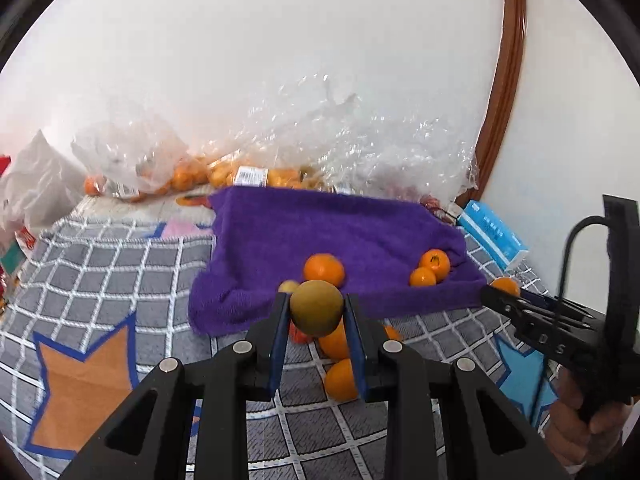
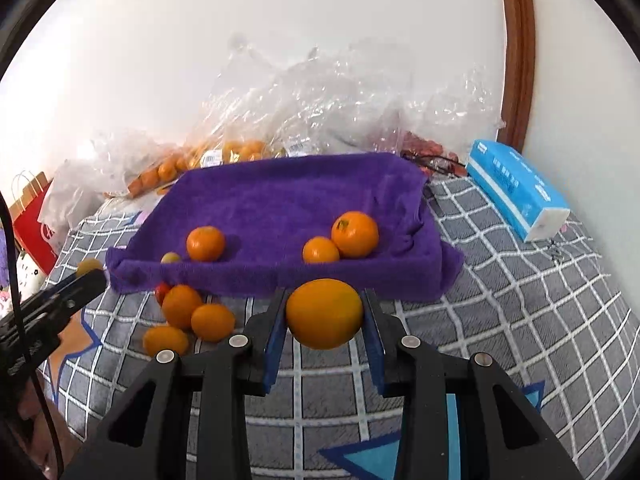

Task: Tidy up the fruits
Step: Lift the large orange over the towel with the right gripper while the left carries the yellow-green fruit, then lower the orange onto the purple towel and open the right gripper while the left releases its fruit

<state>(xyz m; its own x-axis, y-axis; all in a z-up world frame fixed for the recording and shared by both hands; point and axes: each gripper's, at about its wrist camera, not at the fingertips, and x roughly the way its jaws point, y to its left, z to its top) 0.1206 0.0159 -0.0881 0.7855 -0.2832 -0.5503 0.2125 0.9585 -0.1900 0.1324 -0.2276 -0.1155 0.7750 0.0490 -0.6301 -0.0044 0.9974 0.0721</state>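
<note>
Purple towel-lined tray [image 2: 280,200] already holds three oranges and one small greenish fruit; several oranges [image 2: 182,306] lie before its near rim on the bed. Left tool [image 1: 316,312] pinches a greenish fruit [image 1: 316,306], right tool [image 2: 325,314] an orange [image 2: 325,312], both near that rim, with open room inside.

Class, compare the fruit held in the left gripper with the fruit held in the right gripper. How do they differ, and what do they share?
The fruit in the left gripper is dull yellow-green; the orange in the right gripper is bright orange. The greenish fruit looks smaller than the orange in its own gripper's view. Both are round, clamped between blue pads and held in front of the purple towel.
</note>
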